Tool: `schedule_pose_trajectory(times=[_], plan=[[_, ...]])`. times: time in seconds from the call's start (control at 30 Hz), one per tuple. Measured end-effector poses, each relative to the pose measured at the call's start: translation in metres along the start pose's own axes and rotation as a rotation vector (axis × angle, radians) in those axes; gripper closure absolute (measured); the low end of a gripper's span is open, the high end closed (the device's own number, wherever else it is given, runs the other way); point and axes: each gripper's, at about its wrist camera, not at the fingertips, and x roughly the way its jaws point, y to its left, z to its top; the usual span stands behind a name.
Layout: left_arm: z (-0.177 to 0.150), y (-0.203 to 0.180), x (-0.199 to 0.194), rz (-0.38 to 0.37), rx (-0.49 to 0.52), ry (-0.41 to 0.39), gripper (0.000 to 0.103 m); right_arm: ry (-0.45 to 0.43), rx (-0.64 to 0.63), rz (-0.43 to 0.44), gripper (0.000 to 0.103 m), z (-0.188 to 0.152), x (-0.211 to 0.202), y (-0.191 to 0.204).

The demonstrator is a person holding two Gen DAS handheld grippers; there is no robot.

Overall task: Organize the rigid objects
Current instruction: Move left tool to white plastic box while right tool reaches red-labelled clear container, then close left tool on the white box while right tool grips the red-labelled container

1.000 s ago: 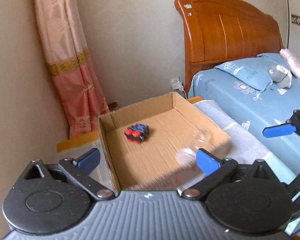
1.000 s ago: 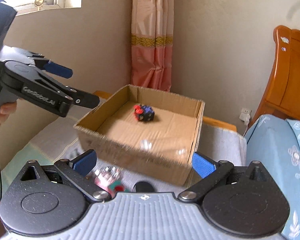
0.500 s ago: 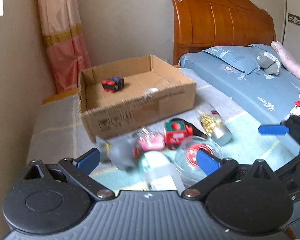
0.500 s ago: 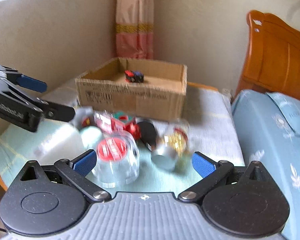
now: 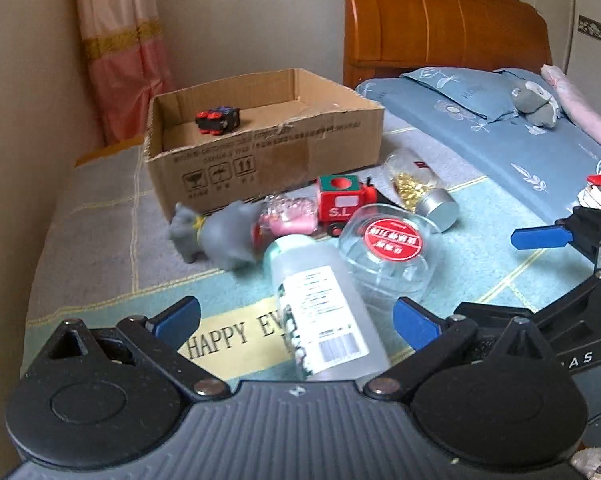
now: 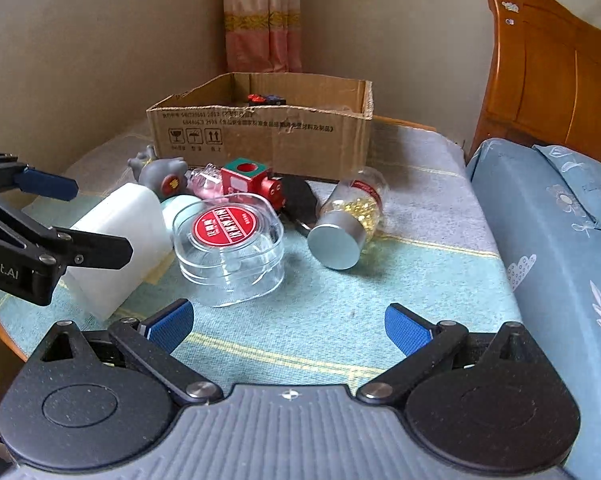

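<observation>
A cardboard box stands at the back of the table and holds a small red and blue toy. In front of it lie a white plastic bottle, a clear container with a red label, a glass jar of gold bits, a red toy train and a grey toy animal. My left gripper is open over the bottle's base. My right gripper is open and empty, short of the clear container.
A pink transparent item lies between the grey animal and the train. A black object lies behind the clear container. A bed with blue bedding and a wooden headboard is on the right. A wall and a pink curtain are behind.
Both grippers have pulled back from above the box and dropped low to the table's near side. The pile of objects in front of the box has come into view.
</observation>
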Motion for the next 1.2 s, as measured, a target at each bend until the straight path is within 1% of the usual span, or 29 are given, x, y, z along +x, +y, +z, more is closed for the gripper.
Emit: schedule_pose_trajectory(times=[0.43,0.53,0.63,0.7,0.87,0.97,1.1,1.2], plan=[[-0.012,0.039,-0.009,0.030,-0.116,-0.024,0.001,0.032,-0.054,0.020,0.000,0.000,0.014,0.016],[-0.016,0.042,-0.009,0.015,-0.108,-0.013,0.001,0.048,-0.069,0.028,0.000,-0.001,0.019,0.019],[-0.019,0.038,-0.007,-0.027,-0.073,0.004,0.001,0.067,-0.070,0.034,0.000,-0.003,0.025,0.020],[-0.021,0.032,-0.003,-0.038,-0.047,0.013,0.001,0.082,-0.068,0.038,0.000,-0.004,0.030,0.022],[-0.028,0.029,0.009,-0.003,-0.003,0.053,0.001,0.072,-0.080,0.066,0.000,-0.003,0.035,0.024],[-0.034,0.036,0.012,0.030,-0.012,0.078,0.001,0.066,-0.094,0.083,0.000,-0.003,0.036,0.024],[-0.040,0.053,0.008,0.033,-0.058,0.090,0.001,0.061,-0.097,0.089,0.000,-0.001,0.038,0.025],[-0.045,0.063,0.005,0.061,-0.068,0.100,0.001,0.055,-0.095,0.086,0.000,0.000,0.040,0.026]])
